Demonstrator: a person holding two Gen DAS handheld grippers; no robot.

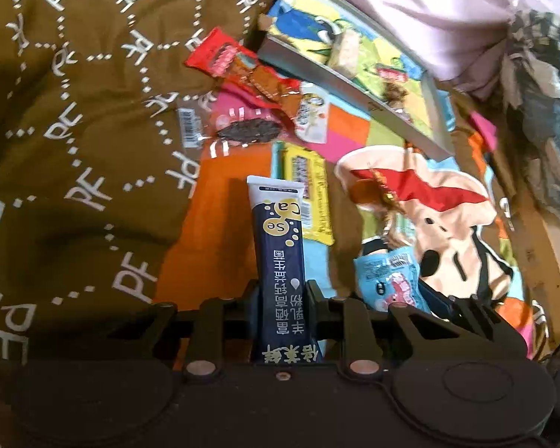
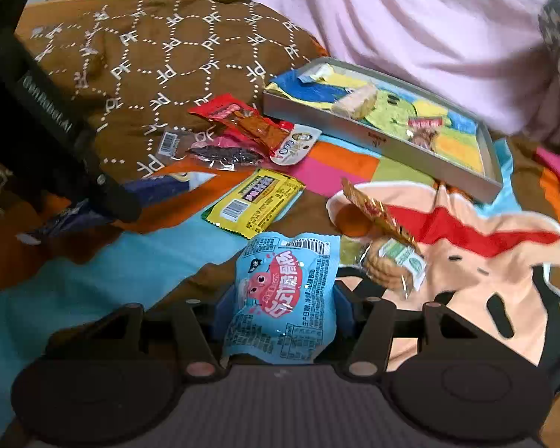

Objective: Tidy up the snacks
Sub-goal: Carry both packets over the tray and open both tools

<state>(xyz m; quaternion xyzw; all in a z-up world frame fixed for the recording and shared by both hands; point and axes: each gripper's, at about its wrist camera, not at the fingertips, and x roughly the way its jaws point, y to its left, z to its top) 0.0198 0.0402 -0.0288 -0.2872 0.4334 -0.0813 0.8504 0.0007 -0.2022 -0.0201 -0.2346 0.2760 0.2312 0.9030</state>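
My left gripper (image 1: 280, 291) is shut on a navy stick sachet (image 1: 279, 246) with a white top, held upright above the bedspread; the sachet also shows in the right wrist view (image 2: 156, 188) under the left gripper body. My right gripper (image 2: 280, 295) is shut on a light blue snack packet (image 2: 282, 295), also seen in the left wrist view (image 1: 386, 274). A grey tray (image 2: 373, 140) holds a pale wafer bar (image 2: 356, 102) and a small red-labelled snack (image 2: 423, 130). Loose on the blanket lie a yellow packet (image 2: 255, 199), a red-orange packet (image 2: 250, 121) and a biscuit pack (image 2: 390, 265).
A dark seaweed-like snack in clear wrap (image 2: 220, 155) and a white oval packet (image 2: 295, 143) lie by the red one. A brown patterned quilt (image 2: 160, 56) rises at the left. Pink cloth (image 2: 410, 18) lies behind the tray. The left gripper body (image 2: 48, 112) crosses the left side.
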